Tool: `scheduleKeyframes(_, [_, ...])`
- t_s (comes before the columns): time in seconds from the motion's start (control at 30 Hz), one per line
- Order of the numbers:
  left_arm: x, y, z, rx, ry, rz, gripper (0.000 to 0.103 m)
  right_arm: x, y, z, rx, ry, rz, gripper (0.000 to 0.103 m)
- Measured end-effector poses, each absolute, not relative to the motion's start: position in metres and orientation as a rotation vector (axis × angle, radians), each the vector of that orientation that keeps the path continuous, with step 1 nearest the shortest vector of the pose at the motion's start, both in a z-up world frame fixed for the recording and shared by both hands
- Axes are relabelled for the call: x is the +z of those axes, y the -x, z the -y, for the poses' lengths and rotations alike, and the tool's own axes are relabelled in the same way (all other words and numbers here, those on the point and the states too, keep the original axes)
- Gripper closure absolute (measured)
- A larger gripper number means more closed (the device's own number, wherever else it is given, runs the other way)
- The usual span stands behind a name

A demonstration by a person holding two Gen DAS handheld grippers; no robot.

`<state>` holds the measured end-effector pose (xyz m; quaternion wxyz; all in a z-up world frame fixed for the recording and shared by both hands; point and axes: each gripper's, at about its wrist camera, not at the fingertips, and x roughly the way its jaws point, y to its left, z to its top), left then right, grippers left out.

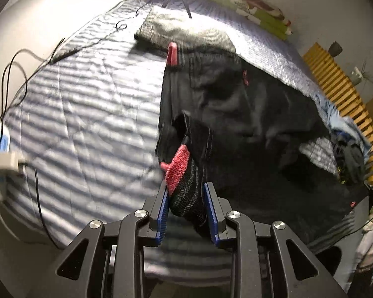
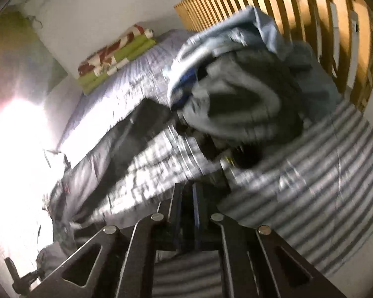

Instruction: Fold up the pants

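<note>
1. Waistband (image 1: 184, 173) of black pants (image 1: 236, 104) sits clamped in the left gripper (image 1: 185, 203); it may slip.
2. Right gripper (image 2: 187, 198) is closed, contents unclear; the pants over the striped bed (image 1: 82, 99) could bunch.

A striped quilt (image 1: 82, 104) covers the bed, with a folded grey garment (image 1: 176, 28) near its far edge and a heap of blue and grey clothes (image 2: 248, 94) at the corner beside a slatted wooden headboard (image 2: 310, 24). Black cables (image 1: 20, 74) trail over the left edge, and a green floral cushion (image 1: 261, 12) lies against the wall.

Left claw (image 1: 185, 193) clamps fabric; right claw (image 2: 187, 193) is pressed nearly closed.
</note>
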<state>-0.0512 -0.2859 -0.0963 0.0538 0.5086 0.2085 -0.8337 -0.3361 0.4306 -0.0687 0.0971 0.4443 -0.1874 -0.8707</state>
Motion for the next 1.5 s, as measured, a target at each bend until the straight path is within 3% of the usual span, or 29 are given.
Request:
scheduleKeyframes(0.03, [-0.09, 0.06, 0.29, -2.535, -1.524, -0.624, 0.079, -0.064, 0.342, -0.427, -2.58, -1.299, 0.558, 0.097])
scheduleKeyframes(0.5, [-0.096, 0.195, 0.342, -2.481, -1.474, -0.728, 0.091, -0.027, 0.485, -0.323, -2.712, -1.147, 0.371, 0.098])
scheduleKeyframes(0.63, [-0.109, 0.249, 0.343, -2.448, -1.493, -0.593, 0.092, -0.031, 0.528, -0.28, -2.751, -1.131, 0.216, 0.098])
scheduleKeyframes(0.8, [-0.137, 0.295, 0.351, -2.393, -1.504, -0.544, 0.093, -0.075, 0.578, -0.213, -2.77, -1.17, -0.152, 0.098])
scheduleKeyframes(0.87, [-0.143, 0.3, 0.356, -2.397, -1.537, -0.597, 0.079, -0.1, 0.59, -0.207, -2.696, -1.265, -0.109, 0.098])
scheduleKeyframes(0.9, [-0.143, 0.299, 0.359, -2.408, -1.533, -0.624, 0.066, -0.107, 0.592, -0.206, -2.688, -1.282, -0.101, 0.098])
scheduleKeyframes(1.0, [-0.13, 0.291, 0.358, -2.471, -1.482, -0.528, 0.064, -0.122, 0.593, -0.203, -2.648, -1.309, -0.137, 0.098])
scheduleKeyframes(1.07, [-0.121, 0.283, 0.361, -2.518, -1.467, -0.572, 0.062, -0.122, 0.595, -0.204, -2.654, -1.317, -0.167, 0.098])
scheduleKeyframes(1.13, [-0.114, 0.277, 0.361, -2.567, -1.46, -0.618, 0.045, -0.116, 0.6, -0.207, -2.649, -1.32, -0.177, 0.098])
scheduleKeyframes(1.23, [-0.108, 0.274, 0.348, -2.654, -1.488, -0.552, 0.028, -0.104, 0.614, -0.204, -2.66, -1.307, -0.231, 0.098])
scheduleKeyframes(1.3, [-0.114, 0.279, 0.339, -2.683, -1.528, -0.531, 0.023, -0.093, 0.627, -0.2, -2.674, -1.296, -0.29, 0.098])
scheduleKeyframes(1.4, [-0.133, 0.292, 0.327, -2.623, -1.591, -0.446, 0.025, -0.083, 0.641, -0.19, -2.705, -1.258, -0.379, 0.098])
scheduleKeyframes(1.47, [-0.144, 0.304, 0.324, -2.59, -1.602, -0.422, 0.045, -0.08, 0.648, -0.184, -2.708, -1.245, -0.386, 0.098])
scheduleKeyframes(1.5, [-0.149, 0.309, 0.323, -2.575, -1.606, -0.418, 0.066, -0.079, 0.65, -0.181, -2.706, -1.242, -0.383, 0.098])
